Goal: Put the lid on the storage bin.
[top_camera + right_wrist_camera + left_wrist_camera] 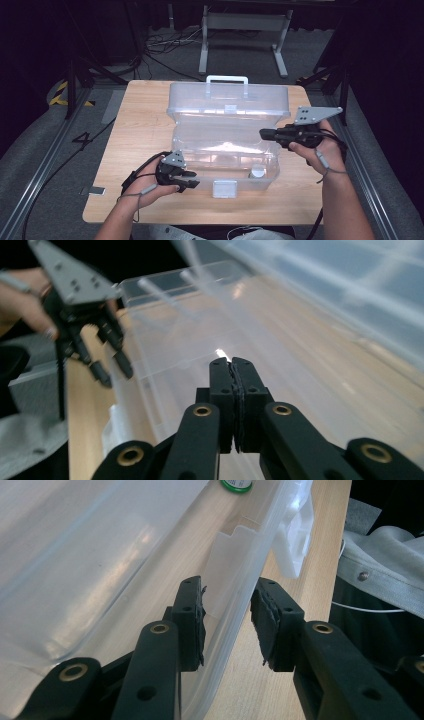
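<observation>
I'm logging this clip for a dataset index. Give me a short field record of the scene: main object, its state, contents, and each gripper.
main object: clear plastic box on a wooden table
lid: lid open, tipped back, white handle on top
latch: white latch on the front wall
contents: one small round item, front right corner
left gripper: jaws open, straddling the front wall, pads not pressing
right gripper: jaws shut, nothing between them, at the box's right end

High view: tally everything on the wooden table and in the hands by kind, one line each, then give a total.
Clear plastic storage box with white handle, lid open: 1
Small round silver-topped container inside the box: 1
Black two-jaw grippers, left and right: 2
Total: 4
</observation>
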Available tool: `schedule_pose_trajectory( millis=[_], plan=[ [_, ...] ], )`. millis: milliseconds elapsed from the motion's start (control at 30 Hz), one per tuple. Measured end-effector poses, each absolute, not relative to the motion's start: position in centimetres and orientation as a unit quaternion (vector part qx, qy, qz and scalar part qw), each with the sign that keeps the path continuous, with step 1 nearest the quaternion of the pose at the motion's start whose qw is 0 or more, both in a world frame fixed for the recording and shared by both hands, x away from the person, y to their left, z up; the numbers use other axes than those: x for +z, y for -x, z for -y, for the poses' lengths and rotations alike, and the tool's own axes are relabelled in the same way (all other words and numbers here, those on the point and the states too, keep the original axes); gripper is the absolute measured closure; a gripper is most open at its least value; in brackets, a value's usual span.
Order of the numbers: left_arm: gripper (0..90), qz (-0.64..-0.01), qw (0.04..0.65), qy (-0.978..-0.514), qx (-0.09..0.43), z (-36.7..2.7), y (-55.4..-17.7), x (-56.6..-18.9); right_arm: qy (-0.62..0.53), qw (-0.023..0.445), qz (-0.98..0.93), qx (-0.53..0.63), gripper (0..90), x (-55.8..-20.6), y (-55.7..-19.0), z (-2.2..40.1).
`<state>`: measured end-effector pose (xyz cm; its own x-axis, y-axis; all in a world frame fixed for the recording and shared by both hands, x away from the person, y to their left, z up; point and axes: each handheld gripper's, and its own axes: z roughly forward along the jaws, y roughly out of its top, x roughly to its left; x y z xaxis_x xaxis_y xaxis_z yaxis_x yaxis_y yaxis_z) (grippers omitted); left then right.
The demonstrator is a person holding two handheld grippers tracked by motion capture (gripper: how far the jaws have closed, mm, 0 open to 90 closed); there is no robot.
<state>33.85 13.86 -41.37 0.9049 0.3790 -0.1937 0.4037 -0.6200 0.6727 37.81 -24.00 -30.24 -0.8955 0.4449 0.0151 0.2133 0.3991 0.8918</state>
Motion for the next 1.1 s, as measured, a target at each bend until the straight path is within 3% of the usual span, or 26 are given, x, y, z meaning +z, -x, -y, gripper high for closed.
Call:
schedule_pose_trajectory(
  millis=[300, 1100],
  plan=[
    [66.3, -0.218, 0.377, -0.9, -0.015, -13.8, -33.8, -41.4, -0.254, 0.119, -0.801, 0.529, 90.0, -30.3, -38.2, 27.1],
    [65.3, -0.218, 0.379, -0.899, -0.016, -13.9, -33.8, -41.4, -0.281, 0.133, -0.783, 0.539, 90.0, -30.5, -38.6, 28.4]
  ],
)
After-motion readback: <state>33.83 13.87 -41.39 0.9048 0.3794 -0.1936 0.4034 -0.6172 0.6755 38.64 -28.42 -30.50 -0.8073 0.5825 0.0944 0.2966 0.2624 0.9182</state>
